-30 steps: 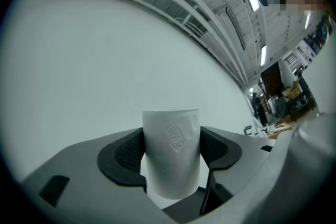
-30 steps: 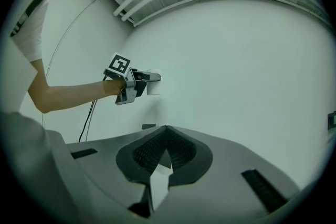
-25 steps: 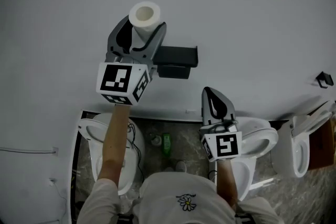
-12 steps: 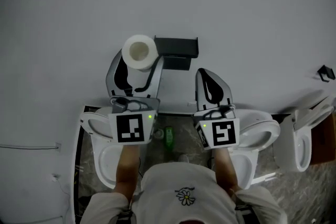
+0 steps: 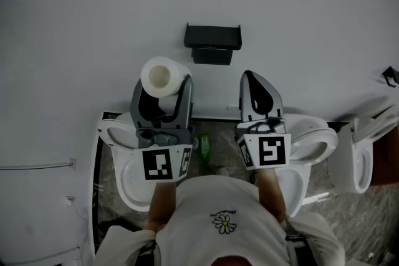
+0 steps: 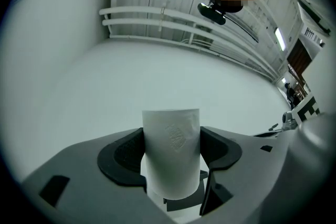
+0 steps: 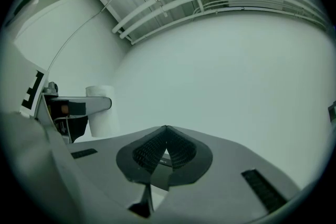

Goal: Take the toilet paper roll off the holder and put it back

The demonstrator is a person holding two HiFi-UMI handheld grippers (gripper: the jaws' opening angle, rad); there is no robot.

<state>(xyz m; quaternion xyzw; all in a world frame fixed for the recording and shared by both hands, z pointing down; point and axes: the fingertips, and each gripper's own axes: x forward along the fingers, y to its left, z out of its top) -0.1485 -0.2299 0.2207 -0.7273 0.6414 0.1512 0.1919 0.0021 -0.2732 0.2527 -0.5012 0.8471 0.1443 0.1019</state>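
Observation:
A white toilet paper roll (image 5: 159,76) is clamped between the jaws of my left gripper (image 5: 163,87), standing upright with its hollow core facing the head camera. The left gripper view shows the roll (image 6: 171,152) pinched on both sides by the dark pads. The black wall holder (image 5: 212,42) hangs empty on the white wall, above and to the right of the roll and apart from it. My right gripper (image 5: 259,91) points at the wall below the holder, its jaws shut with nothing between them; its tips (image 7: 166,131) meet. From the right gripper view the roll (image 7: 103,115) shows at the left.
White toilets (image 5: 128,171) stand on the floor below, one under each arm (image 5: 315,146), and another at the right edge (image 5: 356,165). A green bottle (image 5: 203,146) stands on the marbled floor between them. A small black fitting (image 5: 393,75) is on the wall far right.
My left gripper has drawn the roll down and away from the holder, toward me. The right gripper stayed roughly in place. The holder now stands free above both grippers.

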